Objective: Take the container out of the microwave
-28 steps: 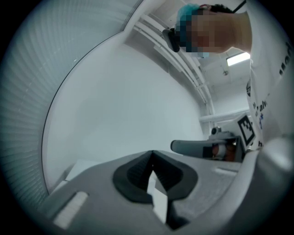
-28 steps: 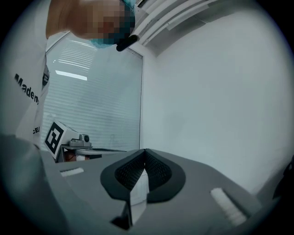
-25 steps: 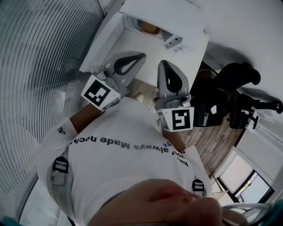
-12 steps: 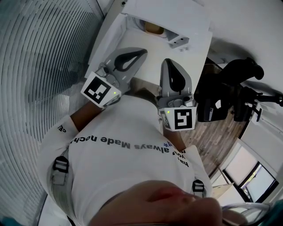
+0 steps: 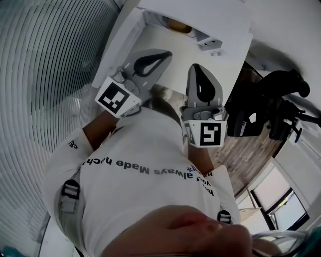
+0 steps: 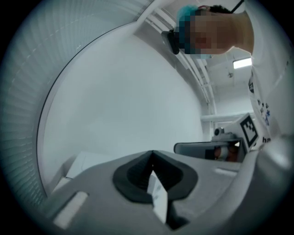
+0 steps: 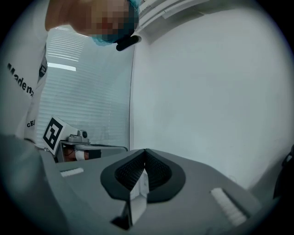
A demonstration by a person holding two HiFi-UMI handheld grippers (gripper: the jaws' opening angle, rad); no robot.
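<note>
In the head view a white microwave (image 5: 200, 12) stands at the top, on a white counter (image 5: 165, 42). A brown-orange container (image 5: 178, 24) shows in its open front, partly hidden by the top edge. My left gripper (image 5: 168, 52) and right gripper (image 5: 196, 68) hover side by side over the counter, short of the opening and pointing at it. Both are shut with nothing between the jaws. The left gripper view shows its jaws (image 6: 153, 153) meeting at the tip, before a bare white wall. In the right gripper view the jaws (image 7: 145, 151) likewise meet.
Black equipment on stands (image 5: 271, 110) sits right of the counter over wood flooring. Slatted blinds (image 5: 45, 65) fill the left side. The person's white shirt (image 5: 140, 170) takes up the lower head view. A white box (image 6: 87, 163) lies low left in the left gripper view.
Both grippers have moved together a little toward the microwave and lower over the counter. Their jaws have stayed shut.
</note>
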